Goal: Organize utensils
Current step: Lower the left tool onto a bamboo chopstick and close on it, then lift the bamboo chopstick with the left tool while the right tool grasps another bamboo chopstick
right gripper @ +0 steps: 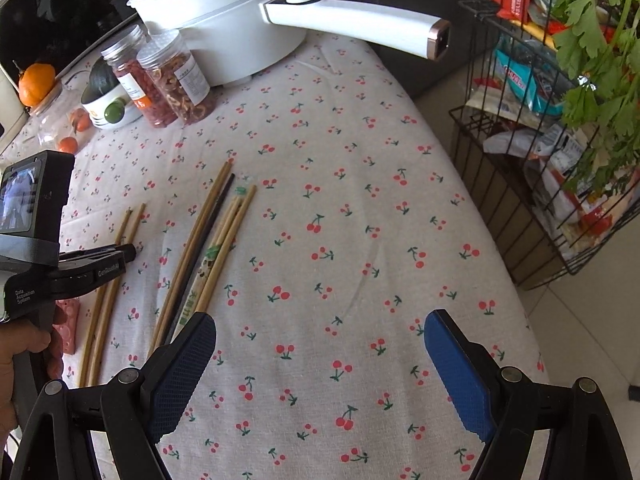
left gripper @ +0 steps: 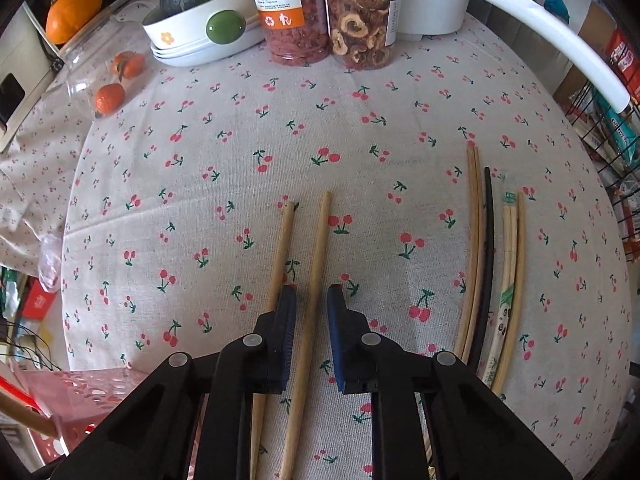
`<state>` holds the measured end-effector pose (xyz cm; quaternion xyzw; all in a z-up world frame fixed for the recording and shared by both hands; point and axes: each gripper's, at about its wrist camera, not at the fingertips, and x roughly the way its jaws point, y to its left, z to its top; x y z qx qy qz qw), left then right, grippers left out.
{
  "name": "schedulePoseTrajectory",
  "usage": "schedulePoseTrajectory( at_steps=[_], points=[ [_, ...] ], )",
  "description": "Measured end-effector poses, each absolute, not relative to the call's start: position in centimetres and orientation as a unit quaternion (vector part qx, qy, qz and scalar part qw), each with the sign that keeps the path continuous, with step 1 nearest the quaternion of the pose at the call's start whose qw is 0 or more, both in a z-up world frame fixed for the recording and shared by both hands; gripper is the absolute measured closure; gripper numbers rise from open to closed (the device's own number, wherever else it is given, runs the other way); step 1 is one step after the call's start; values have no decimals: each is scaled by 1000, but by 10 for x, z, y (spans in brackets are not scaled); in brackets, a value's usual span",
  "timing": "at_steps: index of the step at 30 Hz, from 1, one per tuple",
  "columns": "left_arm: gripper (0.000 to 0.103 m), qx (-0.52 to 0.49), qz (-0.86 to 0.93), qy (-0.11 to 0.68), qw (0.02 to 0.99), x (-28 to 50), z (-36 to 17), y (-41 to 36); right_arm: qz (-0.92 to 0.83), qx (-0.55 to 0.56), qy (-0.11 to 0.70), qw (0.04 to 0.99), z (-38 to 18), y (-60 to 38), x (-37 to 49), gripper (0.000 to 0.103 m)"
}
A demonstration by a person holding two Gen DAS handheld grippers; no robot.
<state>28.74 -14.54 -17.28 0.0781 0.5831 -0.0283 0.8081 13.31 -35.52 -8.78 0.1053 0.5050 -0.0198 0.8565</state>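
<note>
The left gripper (left gripper: 312, 300) points steeply down at 2 loose wooden chopsticks (left gripper: 316, 264) on the cherry-print tablecloth (left gripper: 240, 140). Its jaws are narrowed around 1 stick, but small gaps show at both pads, so it is not yet pinched. The other stick (left gripper: 280, 256) lies under the outside of the left finger. A bundle of chopsticks (left gripper: 486, 256) lies well to the right. To grip well, close squarely on the 1 stick, keeping the pads low, then lift evenly. The right gripper (right gripper: 320, 376) hangs spread wide over bare cloth.

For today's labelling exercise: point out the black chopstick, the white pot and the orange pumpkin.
black chopstick (left gripper: 487, 264), left wrist view, mid-shaft.
white pot (right gripper: 224, 12), right wrist view, side wall.
orange pumpkin (left gripper: 72, 12), left wrist view, middle of skin.
</note>
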Motion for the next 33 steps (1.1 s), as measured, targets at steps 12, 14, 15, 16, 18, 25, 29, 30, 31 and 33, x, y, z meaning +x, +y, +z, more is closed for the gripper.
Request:
schedulePoseTrajectory(
  at_steps=[12, 14, 15, 16, 18, 25, 29, 30, 31, 33],
  points=[
    [97, 77, -61, 570, 816, 267, -157, -148, -25, 109, 507, 854, -90, -359, 134, 14],
    [97, 74, -74, 561, 821, 258, -146, -146, -25, 113, 508, 854, -90, -359, 135, 14],
    [97, 71, -82, 556, 824, 252, -140, -145, -25, 115, 508, 853, -90, -358, 135, 14],
    [97, 68, -89, 550, 828, 246, -134, -144, -24, 115, 508, 853, -89, -358, 135, 14],
    [97, 67, -103, 538, 834, 232, -121, -141, -23, 114, 509, 853, -89, -356, 135, 14],
    [97, 65, -147, 490, 856, 178, -76, -121, -20, 105, 514, 851, -93, -345, 137, 14],
    [97, 59, -165, 464, 868, 148, -51, -102, -18, 119, 522, 844, -100, -340, 143, 14],
    [97, 56, -168, 458, 871, 142, -46, -97, -19, 124, 524, 842, -102, -338, 145, 14],
    [97, 53, -171, 453, 873, 136, -42, -93, -19, 129, 526, 840, -103, -335, 147, 14],
    [97, 48, -174, 443, 878, 123, -35, -82, -14, 140, 529, 837, -106, -327, 151, 14]
  ],
)
